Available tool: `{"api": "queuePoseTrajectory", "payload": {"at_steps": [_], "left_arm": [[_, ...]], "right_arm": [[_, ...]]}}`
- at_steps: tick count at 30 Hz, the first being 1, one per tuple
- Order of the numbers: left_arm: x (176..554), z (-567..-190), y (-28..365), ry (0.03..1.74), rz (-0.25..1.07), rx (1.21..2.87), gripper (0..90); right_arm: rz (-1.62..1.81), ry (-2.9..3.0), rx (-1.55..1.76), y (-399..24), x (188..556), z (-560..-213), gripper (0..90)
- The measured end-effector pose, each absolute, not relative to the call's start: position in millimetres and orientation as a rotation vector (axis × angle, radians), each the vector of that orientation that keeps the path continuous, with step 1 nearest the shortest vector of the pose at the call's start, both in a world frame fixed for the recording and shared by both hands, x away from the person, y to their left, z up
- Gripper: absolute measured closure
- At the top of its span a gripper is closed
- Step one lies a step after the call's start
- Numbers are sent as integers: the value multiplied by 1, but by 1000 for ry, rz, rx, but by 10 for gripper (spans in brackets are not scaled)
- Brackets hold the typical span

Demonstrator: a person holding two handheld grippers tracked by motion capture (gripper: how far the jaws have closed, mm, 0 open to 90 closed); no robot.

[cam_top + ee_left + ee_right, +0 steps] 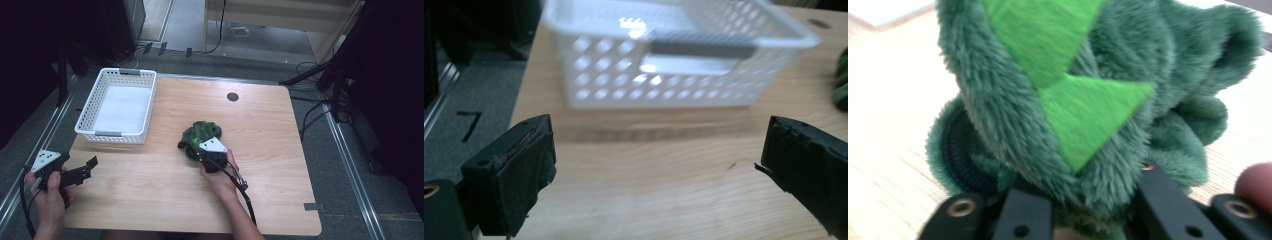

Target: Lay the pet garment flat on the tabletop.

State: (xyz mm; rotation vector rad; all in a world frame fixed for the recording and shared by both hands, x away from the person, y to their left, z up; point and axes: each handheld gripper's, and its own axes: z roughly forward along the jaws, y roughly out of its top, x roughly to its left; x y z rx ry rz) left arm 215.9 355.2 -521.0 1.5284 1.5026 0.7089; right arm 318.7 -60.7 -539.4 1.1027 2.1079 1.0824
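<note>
Left hand-held gripper at the table's near-left corner, jaws wide apart, nothing between them, pointing toward the white basket at far left. Right hand-held gripper mid-table, jaws clamped on the green plush toy, which rests on the wood, well apart from the basket.

Right claw's pads under plush fur
</note>
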Motion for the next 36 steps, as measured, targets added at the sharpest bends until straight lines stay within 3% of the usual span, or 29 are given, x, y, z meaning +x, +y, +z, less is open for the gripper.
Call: {"api": "queuePoseTrajectory", "payload": {"at_steps": [11, 20, 22, 23, 24, 28, 33, 36], "left_arm": [[240, -468, 275, 1287, 679, 1564, 13], [238, -489, 234, 1191, 587, 1698, 12], [234, -494, 228, 1162, 568, 1722, 12], [232, -495, 226, 1155, 574, 1735, 13], [232, -497, 224, 1153, 570, 1738, 12], [233, -499, 220, 1133, 554, 1747, 13], [233, -501, 219, 1120, 533, 1754, 13], [234, -501, 220, 1120, 516, 1749, 13]], "right_arm": [[1248, 1994, 1063, -83, 279, -480, 850], [1191, 2144, 1009, -51, 222, -495, 828], [1170, 2204, 998, -42, 217, -505, 680], [1206, 2264, 993, -40, 219, -511, 509], [1223, 2270, 988, -39, 219, -512, 438], [1245, 2260, 956, -41, 219, -508, 339], [1274, 2200, 1001, -53, 225, -500, 386], [1279, 2160, 1052, -62, 233, -498, 465]]}}
